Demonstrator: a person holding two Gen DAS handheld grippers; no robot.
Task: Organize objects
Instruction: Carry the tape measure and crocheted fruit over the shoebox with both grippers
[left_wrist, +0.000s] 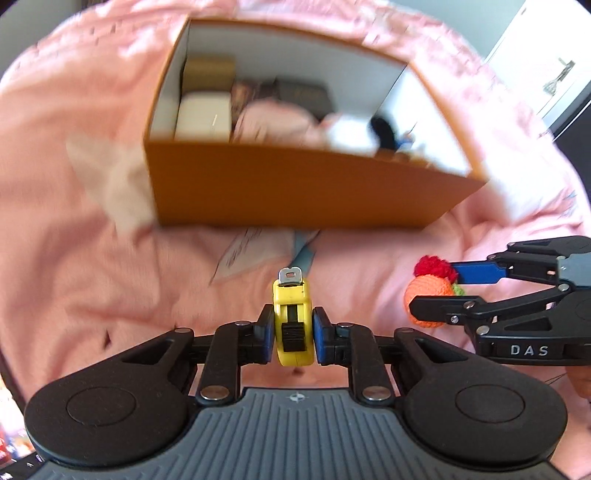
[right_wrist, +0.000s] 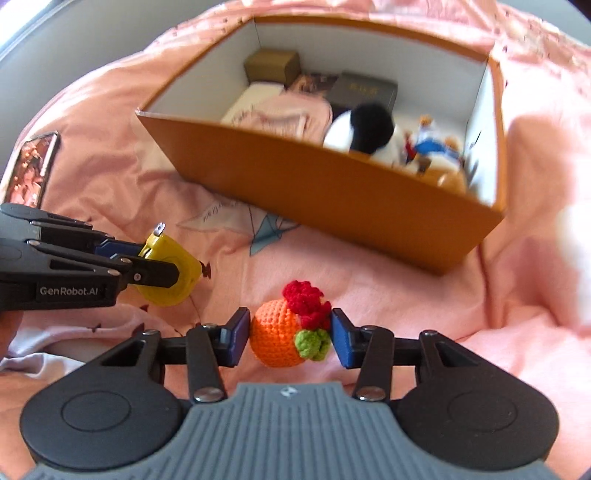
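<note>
Jaws of the left gripper (left_wrist: 293, 330) clamped on a yellow tape measure (left_wrist: 293, 325), blue pads flat against both of its sides, metal hook tab pointing away from the camera. Tape measure is carried clear of the bedding. Jaws of the right gripper (right_wrist: 290, 338) set at a middling width around an orange crocheted ball (right_wrist: 277, 338) with a red tuft and a green leaf patch; left pad touches the ball, right pad meets the tuft side. Ball held off the bedding too.

Both grippers side by side over a pink bedspread (right_wrist: 369, 288), the right one entering the left wrist view from the right edge, the left one entering the right wrist view from the left edge.

Orange cardboard box (right_wrist: 332, 192), white inside, sits open on the bedspread beyond both grippers. Inside: small tan and cream boxes at the far left, a dark flat box, pink cloth, a black-and-white plush toy (right_wrist: 364, 129), some blurred colourful items at the right end.

Framed picture (right_wrist: 33, 170) lies on the bedspread, far left in the right wrist view.
</note>
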